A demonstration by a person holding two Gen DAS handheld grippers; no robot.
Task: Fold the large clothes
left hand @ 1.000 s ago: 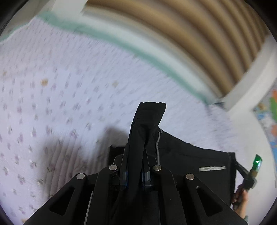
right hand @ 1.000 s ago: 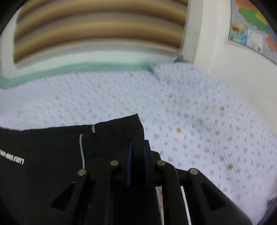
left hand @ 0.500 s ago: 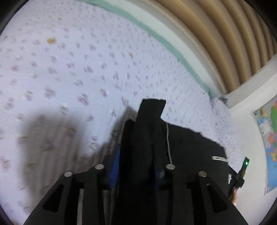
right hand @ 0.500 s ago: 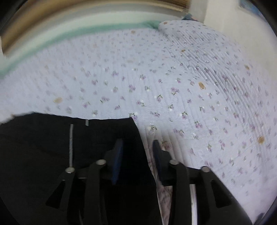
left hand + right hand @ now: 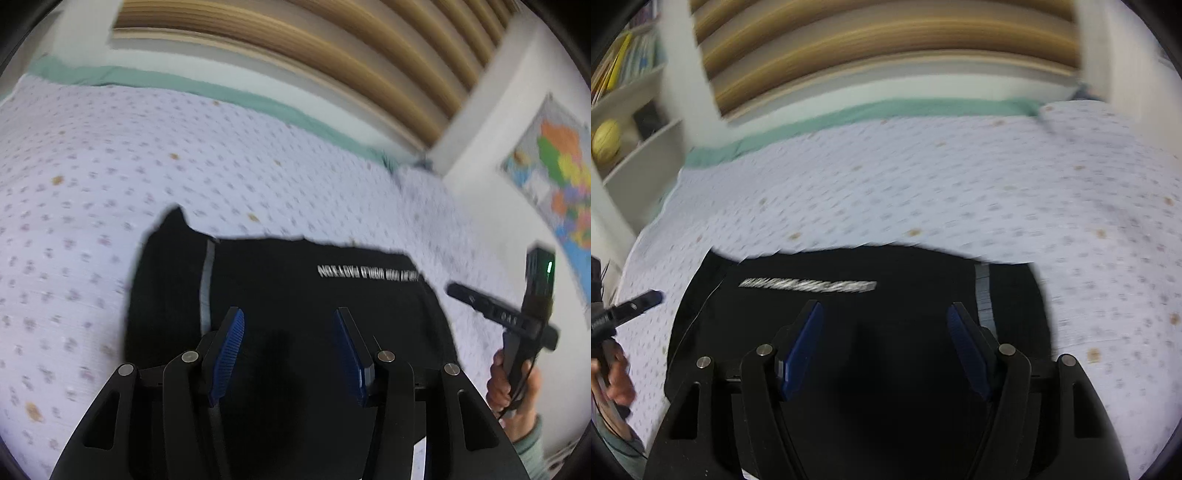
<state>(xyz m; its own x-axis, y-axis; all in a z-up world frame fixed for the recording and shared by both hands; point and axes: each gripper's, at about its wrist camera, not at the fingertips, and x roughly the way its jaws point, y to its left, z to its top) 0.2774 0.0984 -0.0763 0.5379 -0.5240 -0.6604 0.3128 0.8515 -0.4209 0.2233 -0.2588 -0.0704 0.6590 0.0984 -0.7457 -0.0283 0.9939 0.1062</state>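
A black garment (image 5: pixel 295 295) with white lettering and a grey stripe lies folded flat on the bed; it also shows in the right wrist view (image 5: pixel 868 325). My left gripper (image 5: pixel 288 317) is open and empty, hovering over the garment's near part. My right gripper (image 5: pixel 884 314) is open and empty, also over the garment. In the left wrist view the right gripper (image 5: pixel 517 317) shows at the right, held in a hand. In the right wrist view the left gripper (image 5: pixel 624 310) shows at the left edge.
The bed has a pale floral quilt (image 5: pixel 110 184) with a green edge (image 5: pixel 886 107) at the far side. A striped blind (image 5: pixel 332 55) hangs behind. A map (image 5: pixel 561 177) is on the right wall. Shelves (image 5: pixel 624 110) stand at the left.
Both grippers opened and let go of the garment's corners. The garment now lies flat on the bed. Both grippers pulled back and lifted.
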